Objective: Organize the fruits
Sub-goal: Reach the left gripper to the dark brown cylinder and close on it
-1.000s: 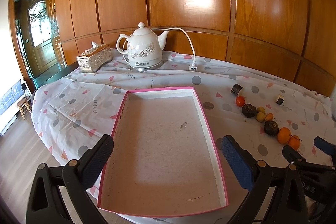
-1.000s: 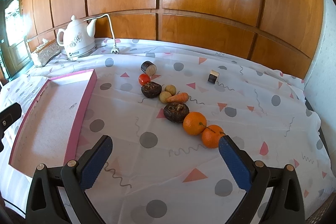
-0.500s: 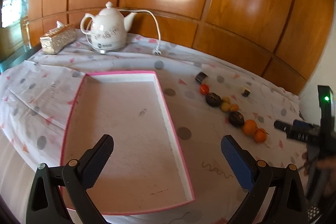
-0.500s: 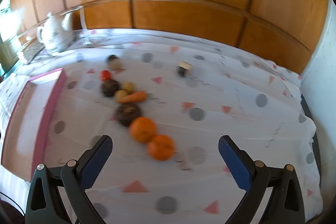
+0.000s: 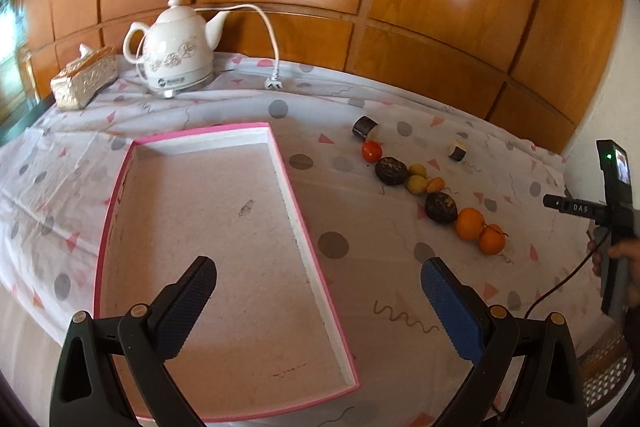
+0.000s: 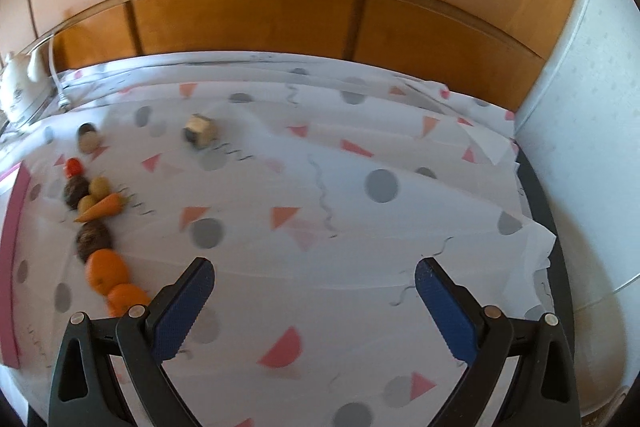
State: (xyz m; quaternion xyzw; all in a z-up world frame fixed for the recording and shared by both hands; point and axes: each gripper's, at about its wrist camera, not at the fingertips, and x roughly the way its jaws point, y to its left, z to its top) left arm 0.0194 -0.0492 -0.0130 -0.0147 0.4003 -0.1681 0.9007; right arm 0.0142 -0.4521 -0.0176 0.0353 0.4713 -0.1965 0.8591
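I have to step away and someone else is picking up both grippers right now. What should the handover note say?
Left gripper: open, empty, over the near end of the pink box.
Right gripper: open, empty, over bare tablecloth, to the right of the fruit.
Fruit: all on the cloth in a row right of the box, from the tomato to the two oranges; the carrot lies mid-row.
Done: nothing, the box holds no fruit.
Left: move every piece into the box.
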